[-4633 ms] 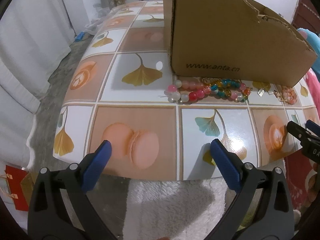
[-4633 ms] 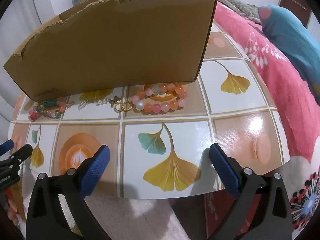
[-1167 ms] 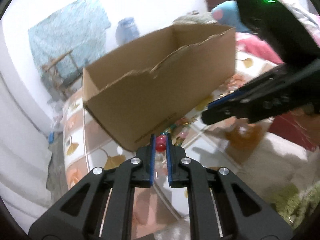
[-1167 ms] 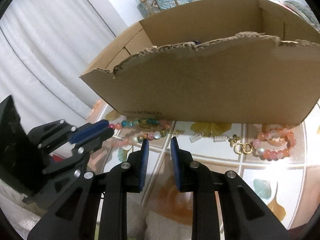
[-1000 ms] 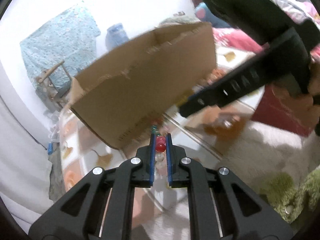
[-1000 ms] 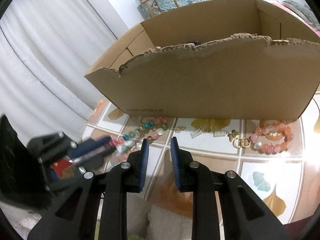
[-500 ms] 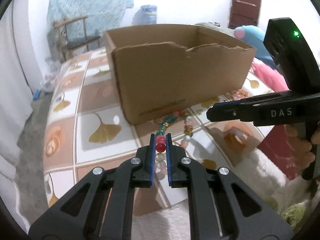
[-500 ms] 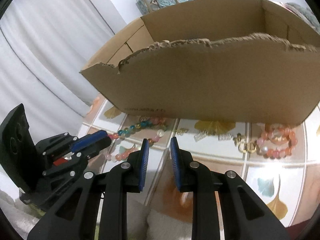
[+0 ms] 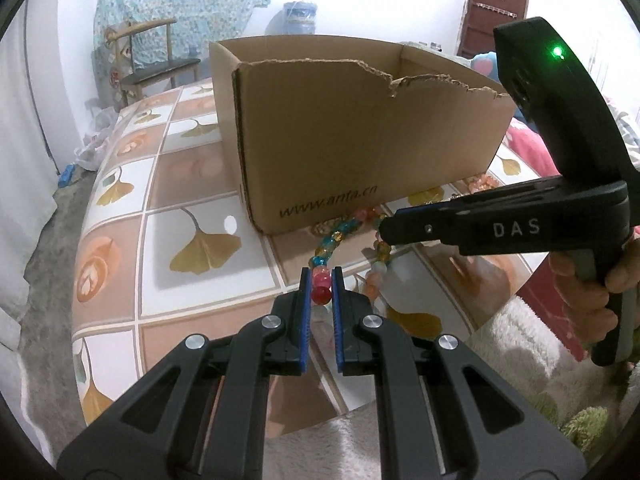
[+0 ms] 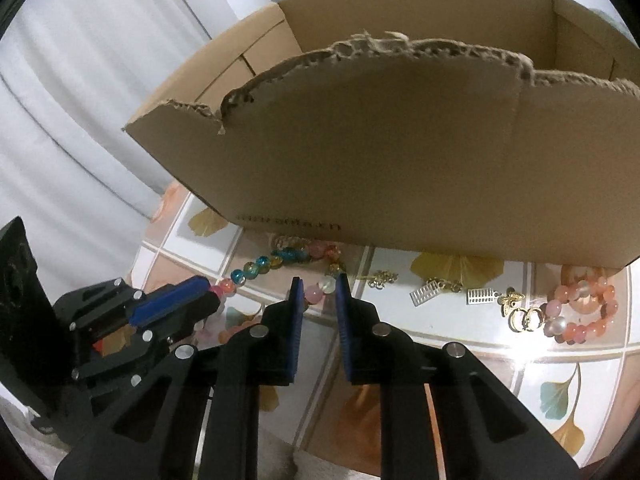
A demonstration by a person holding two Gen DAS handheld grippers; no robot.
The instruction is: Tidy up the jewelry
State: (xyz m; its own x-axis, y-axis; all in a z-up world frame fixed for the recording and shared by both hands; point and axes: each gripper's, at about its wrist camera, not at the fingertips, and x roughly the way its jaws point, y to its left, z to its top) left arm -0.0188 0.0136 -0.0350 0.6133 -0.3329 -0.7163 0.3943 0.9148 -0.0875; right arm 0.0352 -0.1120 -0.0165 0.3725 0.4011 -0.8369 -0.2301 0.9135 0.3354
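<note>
My left gripper point(image 9: 319, 276) is shut on a red bead of a multicoloured bead string point(image 9: 334, 240), which stretches from the jaws toward the cardboard box point(image 9: 360, 140). My right gripper point(image 10: 319, 284) has its jaws narrowly apart on either side of pale pink and white beads point(image 10: 320, 294) of the same string; whether it grips them is unclear. The right gripper point(image 9: 386, 232) also shows in the left wrist view, beside the string. The left gripper point(image 10: 210, 286) shows in the right wrist view with beads at its tip. A peach bead bracelet point(image 10: 584, 308) lies at the right.
The open box point(image 10: 400, 168) with a torn rim stands on a tiled table point(image 9: 200, 240). Gold earrings and small charms point(image 10: 480, 294) lie before the box. The table's front edge is near, with a white rug point(image 9: 500, 360) below. A chair point(image 9: 152, 60) stands behind.
The left gripper has pulled the bead string out straighter from the box front. The right gripper has moved in lower and closer, its jaws now around beads of the string.
</note>
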